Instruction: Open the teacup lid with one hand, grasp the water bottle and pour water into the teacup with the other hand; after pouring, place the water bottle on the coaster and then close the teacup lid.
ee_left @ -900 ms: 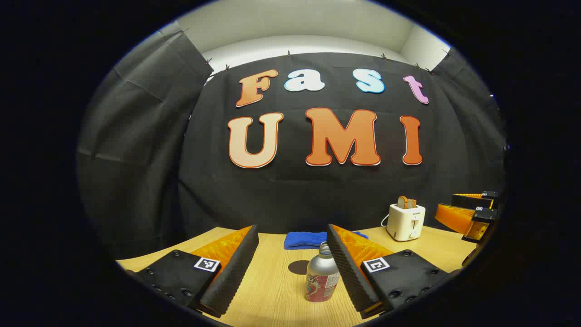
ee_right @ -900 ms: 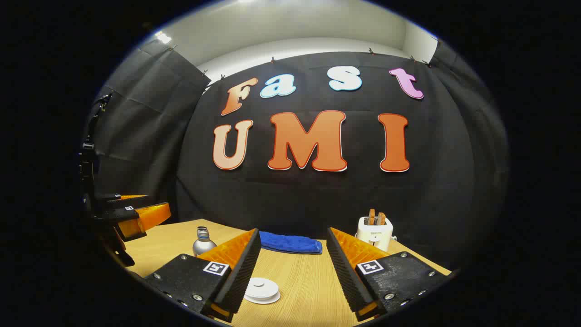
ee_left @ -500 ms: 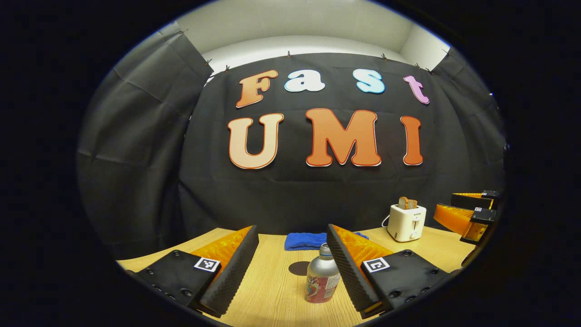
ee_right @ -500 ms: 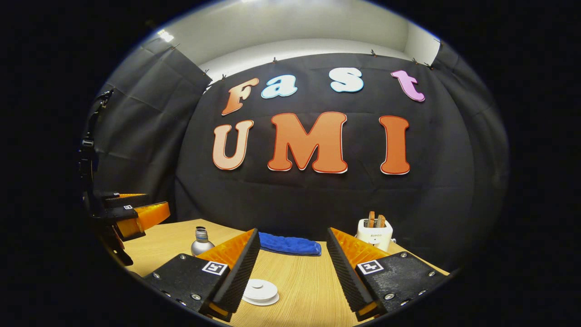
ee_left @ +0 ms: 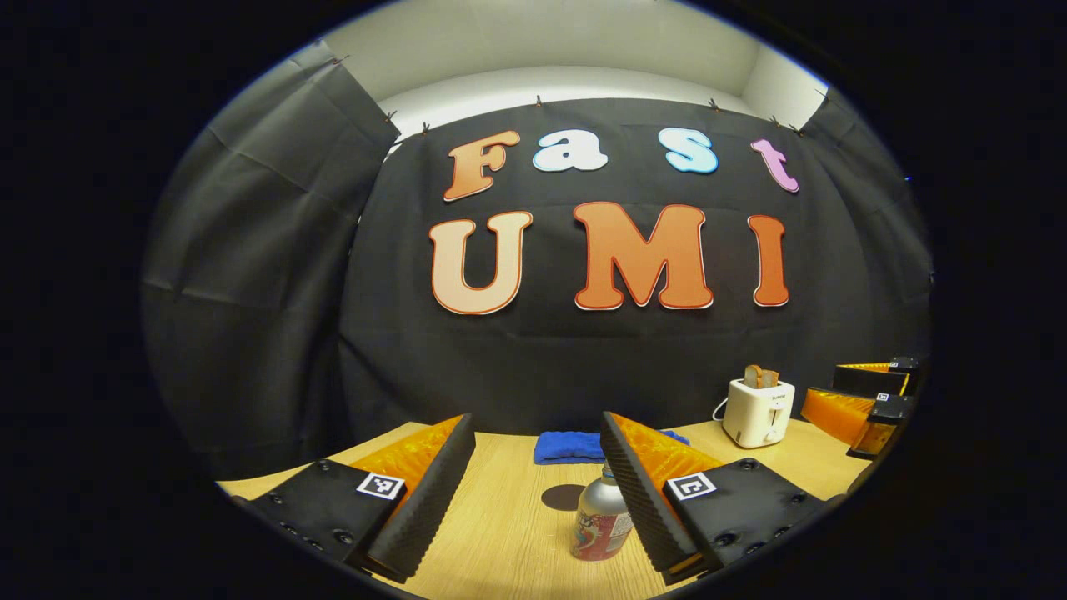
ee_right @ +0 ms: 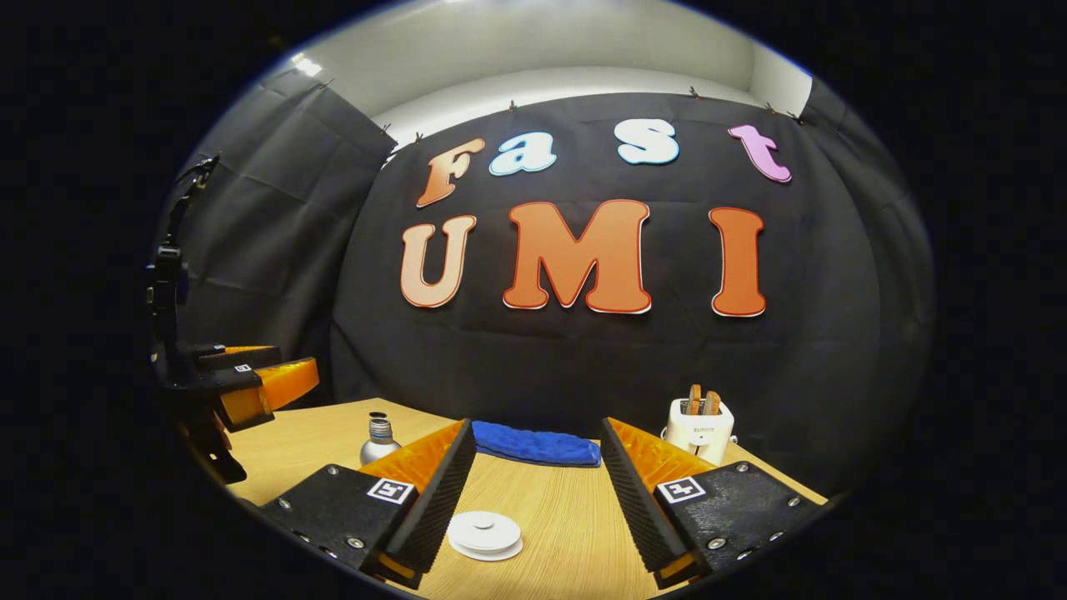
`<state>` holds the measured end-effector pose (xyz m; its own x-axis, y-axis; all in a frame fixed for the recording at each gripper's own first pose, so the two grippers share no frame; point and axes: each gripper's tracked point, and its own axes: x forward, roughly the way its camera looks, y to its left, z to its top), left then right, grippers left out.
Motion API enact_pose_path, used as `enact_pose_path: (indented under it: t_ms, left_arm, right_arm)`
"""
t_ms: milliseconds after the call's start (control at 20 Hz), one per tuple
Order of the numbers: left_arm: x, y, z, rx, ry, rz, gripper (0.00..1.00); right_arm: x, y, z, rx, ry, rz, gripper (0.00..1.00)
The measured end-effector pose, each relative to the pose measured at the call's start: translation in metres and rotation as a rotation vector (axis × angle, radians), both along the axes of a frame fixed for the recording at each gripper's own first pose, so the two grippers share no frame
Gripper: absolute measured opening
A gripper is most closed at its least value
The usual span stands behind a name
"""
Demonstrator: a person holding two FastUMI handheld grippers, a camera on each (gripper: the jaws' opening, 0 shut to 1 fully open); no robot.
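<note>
In the left gripper view, your left claw (ee_left: 538, 450) is spread wide and holds nothing, its two fingers rising from the bottom of the frame. The water bottle (ee_left: 602, 523) stands upright on the table (ee_left: 500, 533) at lower centre, just beside the inner face of the right-hand finger; whether it touches that finger you cannot tell. Its cap is off. A dark round coaster (ee_left: 563, 497) lies just behind the bottle, a little to the left of it. Farther back, a folded blue cloth (ee_left: 567, 447) lies against the booth wall, and a white toaster (ee_left: 758, 412) with bread in its slots stands at the right. Your right claw (ee_left: 863, 404) shows at the far right edge (you see it side-on there).

In the right gripper view, your right claw (ee_right: 538, 454) is also spread and empty. The white teacup lid (ee_right: 484, 533) sits low in the frame, close to the left-hand finger; the cup under it is hard to make out. The bottle's neck pokes up behind that finger at lower left, and your left claw hangs at the left edge above the table.
</note>
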<state>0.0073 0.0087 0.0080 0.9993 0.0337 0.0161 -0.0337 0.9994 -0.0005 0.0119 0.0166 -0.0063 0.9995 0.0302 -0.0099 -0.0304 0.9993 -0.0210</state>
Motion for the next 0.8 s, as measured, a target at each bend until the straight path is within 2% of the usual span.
enact_pose_path:
  t_ms: [100, 200, 550, 650, 750, 800]
  left_arm:
    - [0.000, -0.003, -0.005, -0.008, 0.012, -0.012, 1.00]
    - [-0.001, -0.001, -0.007, -0.015, 0.018, -0.014, 0.97]
    - [-0.002, 0.005, -0.023, -0.005, 0.056, 0.002, 0.98]
    - [0.001, 0.003, -0.027, -0.004, 0.064, -0.003, 1.00]
    - [0.002, 0.003, -0.027, -0.005, 0.068, -0.003, 0.97]
    - [0.002, 0.003, -0.030, -0.005, 0.070, -0.003, 1.00]
  right_arm:
    - [0.001, 0.004, -0.010, -0.006, 0.023, 0.011, 0.90]
    - [0.003, 0.012, -0.022, -0.010, 0.050, 0.026, 0.91]
    - [0.019, 0.034, -0.073, 0.014, 0.170, 0.078, 0.89]
    - [0.023, 0.042, -0.084, 0.027, 0.197, 0.098, 0.86]
    - [0.029, 0.045, -0.099, 0.010, 0.228, 0.102, 0.83]
    - [0.031, 0.046, -0.106, 0.002, 0.243, 0.102, 0.86]
